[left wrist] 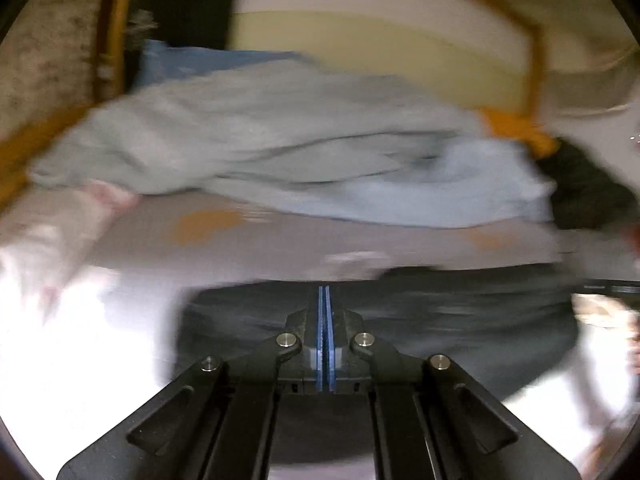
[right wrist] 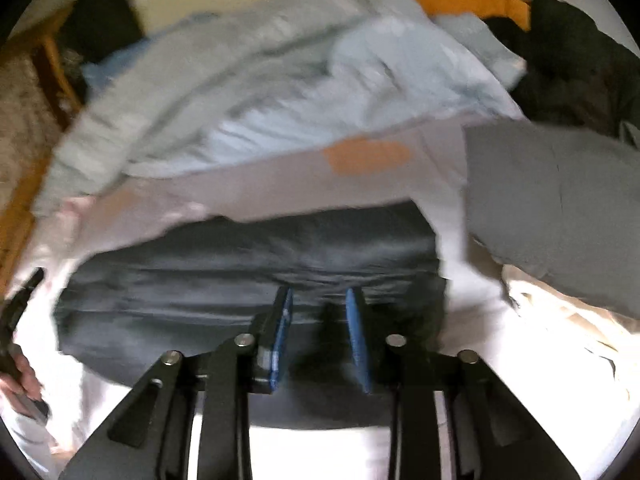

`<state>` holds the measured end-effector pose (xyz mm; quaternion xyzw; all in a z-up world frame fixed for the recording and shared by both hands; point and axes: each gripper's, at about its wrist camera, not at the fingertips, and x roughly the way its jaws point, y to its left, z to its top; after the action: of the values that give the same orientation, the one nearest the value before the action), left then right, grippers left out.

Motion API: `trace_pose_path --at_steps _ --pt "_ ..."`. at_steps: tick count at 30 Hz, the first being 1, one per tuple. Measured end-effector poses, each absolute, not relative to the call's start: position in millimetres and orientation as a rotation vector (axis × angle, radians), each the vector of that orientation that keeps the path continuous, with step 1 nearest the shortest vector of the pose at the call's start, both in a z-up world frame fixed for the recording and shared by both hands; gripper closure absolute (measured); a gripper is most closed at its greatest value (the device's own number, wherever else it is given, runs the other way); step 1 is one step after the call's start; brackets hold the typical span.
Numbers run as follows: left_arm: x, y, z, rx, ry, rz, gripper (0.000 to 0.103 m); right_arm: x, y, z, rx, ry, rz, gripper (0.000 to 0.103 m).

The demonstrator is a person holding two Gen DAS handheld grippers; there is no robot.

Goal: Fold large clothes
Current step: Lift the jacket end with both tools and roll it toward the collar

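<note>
Both views are motion-blurred. The left gripper point(left wrist: 324, 292) has its blue pads pressed together w/ nothing visible between them; it hangs over the dark grey, roughly folded garment point(left wrist: 400, 320) lying on the pale bed sheet point(left wrist: 80, 340).

The right gripper point(right wrist: 320, 296) has its blue pads apart – a gap shows between them. Whether cloth sits in that gap, can't tell; the same dark garment point(right wrist: 240, 272) lies just beyond and under the tips.

Behind it, a crumpled pale blue-grey blanket point(right wrist: 248, 92) is heaped toward the orange wooden bed frame point(left wrist: 532, 80). A flat grey folded cloth point(right wrist: 552, 200) lies to the right, near but apart. At the left edge of the right-wrist view a person's hand point(right wrist: 20, 376) grips a black handle.
</note>
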<state>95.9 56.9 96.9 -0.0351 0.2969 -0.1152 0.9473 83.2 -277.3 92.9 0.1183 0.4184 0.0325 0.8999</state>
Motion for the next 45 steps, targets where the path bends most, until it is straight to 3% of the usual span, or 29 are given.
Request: trace_pose_path --at_steps 4,12,18,23,28,35,45 --pt "80 2 75 -0.175 0.709 -0.521 0.102 80 -244 106 0.296 0.879 0.200 0.094" --pt "97 -41 4 -0.170 0.881 -0.576 0.102 91 -183 92 0.257 0.971 0.296 0.094" --pt "67 -36 34 -0.111 0.724 -0.555 0.102 107 -154 75 0.206 1.026 0.300 0.094" --pt "94 -24 31 -0.227 0.832 -0.531 0.102 119 -144 74 0.203 1.030 0.304 0.094" --pt "111 -15 -12 -0.316 0.955 -0.520 0.100 130 -134 66 0.164 1.094 0.341 0.094" --pt "114 -16 -25 -0.329 0.976 -0.523 0.100 144 -112 24 0.121 1.213 0.356 0.094" --pt "116 -12 -43 -0.379 0.975 -0.510 0.099 175 -114 -1 0.159 1.194 0.260 0.094"
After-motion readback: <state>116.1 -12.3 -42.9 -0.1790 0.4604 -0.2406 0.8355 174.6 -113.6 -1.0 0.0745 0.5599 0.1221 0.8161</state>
